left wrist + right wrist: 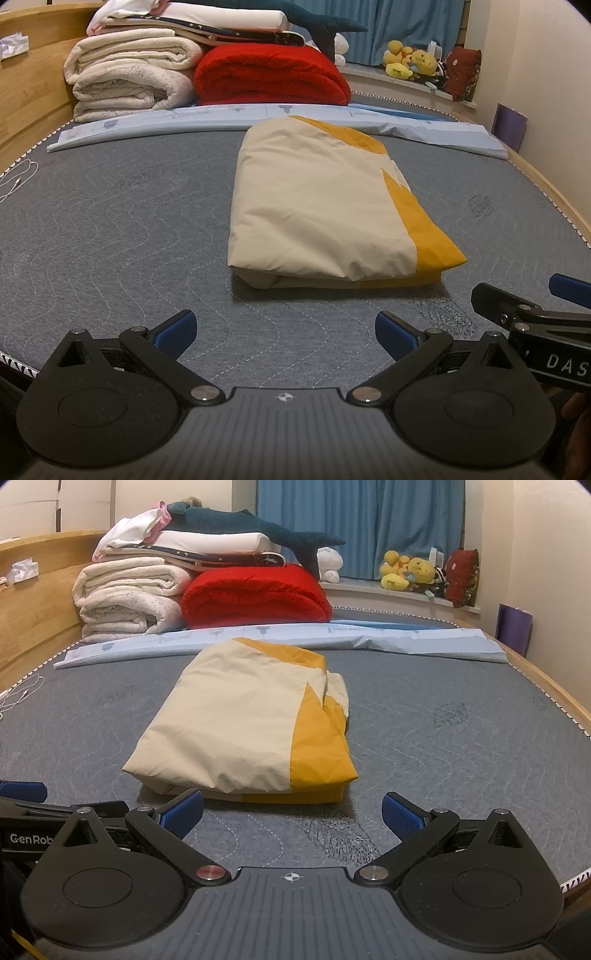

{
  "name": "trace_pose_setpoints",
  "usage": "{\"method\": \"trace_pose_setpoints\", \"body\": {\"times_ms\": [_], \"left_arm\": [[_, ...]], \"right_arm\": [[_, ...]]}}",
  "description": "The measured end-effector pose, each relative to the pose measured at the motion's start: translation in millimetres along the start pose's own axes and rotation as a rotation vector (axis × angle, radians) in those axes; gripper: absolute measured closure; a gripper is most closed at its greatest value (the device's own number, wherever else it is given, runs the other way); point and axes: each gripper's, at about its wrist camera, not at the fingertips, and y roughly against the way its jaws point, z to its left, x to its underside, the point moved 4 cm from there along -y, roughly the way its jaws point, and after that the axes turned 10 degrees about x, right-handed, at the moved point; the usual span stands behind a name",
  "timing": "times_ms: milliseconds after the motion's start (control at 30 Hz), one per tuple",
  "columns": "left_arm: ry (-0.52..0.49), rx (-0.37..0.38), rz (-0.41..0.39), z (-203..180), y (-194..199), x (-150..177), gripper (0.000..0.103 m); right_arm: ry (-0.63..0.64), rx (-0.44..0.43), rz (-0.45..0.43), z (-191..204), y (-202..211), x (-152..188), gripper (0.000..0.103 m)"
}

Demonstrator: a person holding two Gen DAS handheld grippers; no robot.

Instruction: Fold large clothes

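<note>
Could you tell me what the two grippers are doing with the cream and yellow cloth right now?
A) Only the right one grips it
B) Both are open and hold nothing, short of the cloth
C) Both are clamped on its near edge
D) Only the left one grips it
B: the left gripper and right gripper both have spread jaws with nothing between them, while the folded cloth lies on the mattress just beyond them.
</note>
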Motion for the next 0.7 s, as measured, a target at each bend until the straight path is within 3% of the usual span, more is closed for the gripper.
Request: {"method": "trace_pose_setpoints", "body": {"times_ms": [700], "left_arm": [[-0.009, 0.004, 0.011, 4.9, -1.6, 0.9, 0.000]], "right_arm": [[-0.001, 0.004, 0.012, 1.2, -1.0, 1.8, 0.001]]}}
